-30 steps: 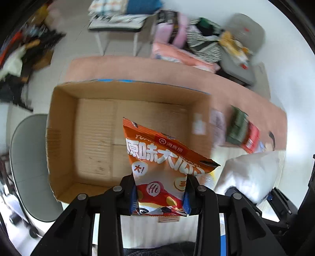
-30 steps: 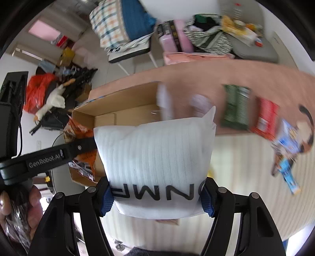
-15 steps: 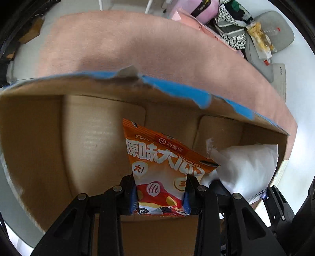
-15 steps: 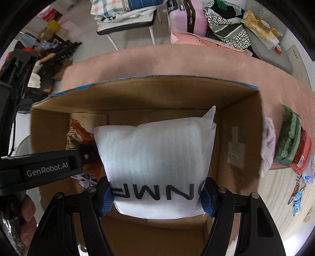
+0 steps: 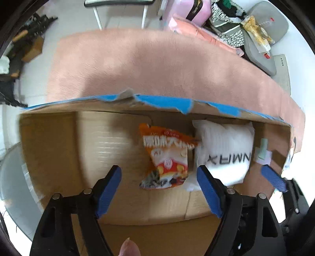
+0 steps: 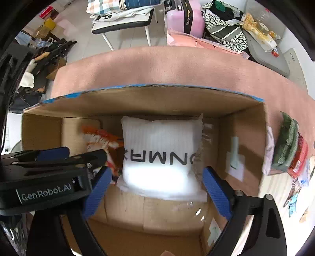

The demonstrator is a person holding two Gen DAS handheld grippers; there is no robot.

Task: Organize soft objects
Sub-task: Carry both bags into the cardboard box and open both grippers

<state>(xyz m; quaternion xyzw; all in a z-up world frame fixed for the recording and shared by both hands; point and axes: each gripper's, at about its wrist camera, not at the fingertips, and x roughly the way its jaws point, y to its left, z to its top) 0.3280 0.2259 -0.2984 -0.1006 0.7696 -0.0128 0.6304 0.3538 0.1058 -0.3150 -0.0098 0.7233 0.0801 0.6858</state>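
Observation:
An orange snack bag (image 5: pixel 167 155) lies on the floor of an open cardboard box (image 5: pixel 59 141). A white padded pouch with black letters (image 5: pixel 224 151) lies beside it on the right, touching it. My left gripper (image 5: pixel 158 187) is open and empty just above the snack bag. In the right wrist view the white pouch (image 6: pixel 160 155) lies in the box (image 6: pixel 246 137), with the orange bag (image 6: pixel 102 139) to its left. My right gripper (image 6: pixel 155 187) is open and empty over the pouch. The left gripper's body (image 6: pixel 45 177) crosses the lower left.
The box sits on a pink rug (image 6: pixel 177 65). Green and red snack packets (image 6: pixel 289 145) and small items lie on the floor right of the box. A chair (image 6: pixel 122 21), a pink suitcase (image 6: pixel 185 17) and piled clothes (image 6: pixel 226 29) stand beyond the rug.
Both grippers have opened and let go: the snack bag and the white pouch now lie on the box floor. Both grippers have drawn back a little.

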